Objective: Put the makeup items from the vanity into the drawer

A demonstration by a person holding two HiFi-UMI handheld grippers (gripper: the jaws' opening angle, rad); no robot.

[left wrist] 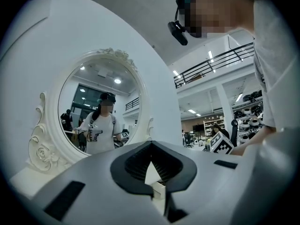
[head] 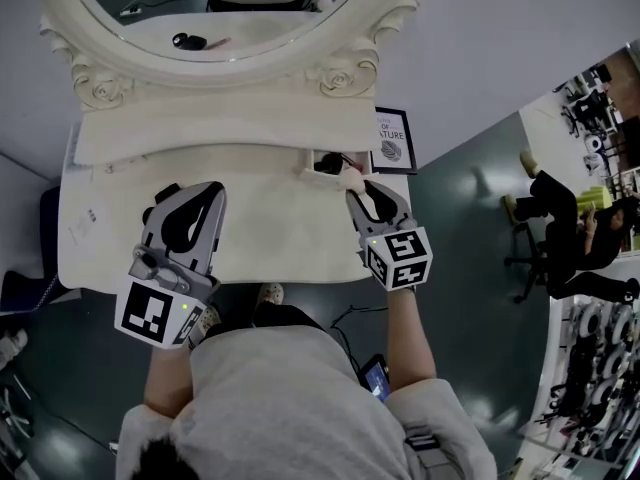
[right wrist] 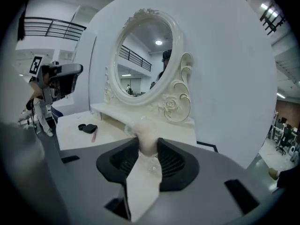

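Observation:
My right gripper is shut on a pale pink makeup puff, held at the front edge of a small open drawer in the vanity's raised shelf; something dark lies inside the drawer. In the right gripper view, a black compact and a pink stick lie on the white vanity top; in the head view they show only as a reflection in the mirror. The left gripper hovers over the left half of the top, shut and empty.
An oval mirror in a carved cream frame stands at the back of the vanity. A framed print leans to the right of it. A person sits on a chair at the far right, beside shelving.

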